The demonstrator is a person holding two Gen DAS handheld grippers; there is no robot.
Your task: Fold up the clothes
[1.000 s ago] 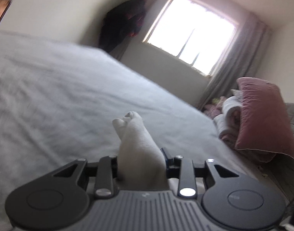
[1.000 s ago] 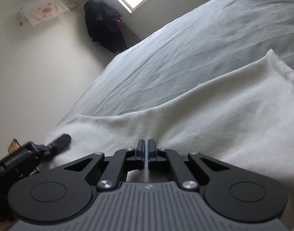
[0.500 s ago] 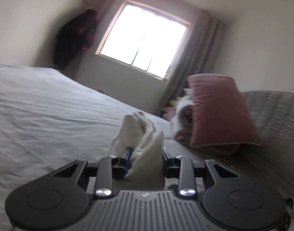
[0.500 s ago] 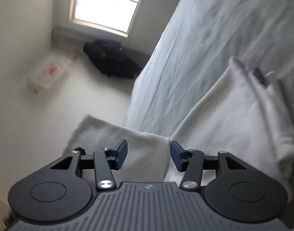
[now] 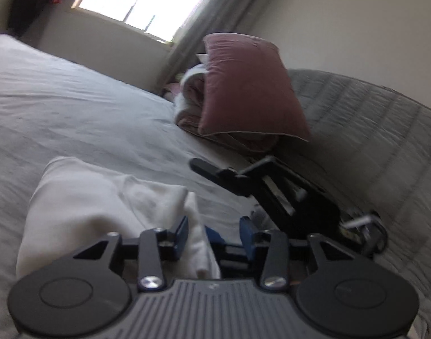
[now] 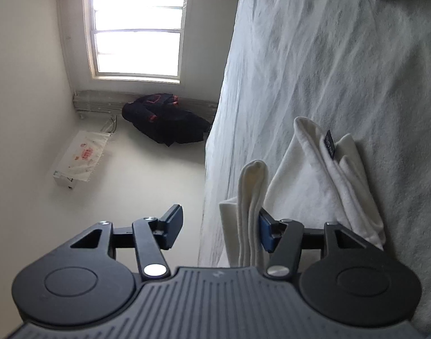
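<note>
Bedroom w/ a bright window (image 6: 136, 28) at upper left of the right wrist view; the bed (image 5: 74, 107), under a pale grey sheet, fills most of both pics. The white garment (image 5: 82, 209) lies on the sheet, lower left of the left wrist view, bunched into thick folds. In the right wrist view it sits center-right, a small dark label (image 6: 329, 144) showing near its top edge.

The left gripper (image 5: 214, 234) has just been letting go: jaws parted, a fold of the white cloth between them leaning on the left pad, not pinched. The right gripper (image 6: 219, 227) has also just been spreading; jaws wide, an upright fold resting against the right pad, left pad clear of it. It also shows, black, mid-right in the left wrist view.

Further out: a pink pillow (image 5: 249, 84) on folded bedding, grey quilted blanket (image 5: 370, 130) at right, dark jacket (image 6: 164, 118) hung on the wall by the window.
</note>
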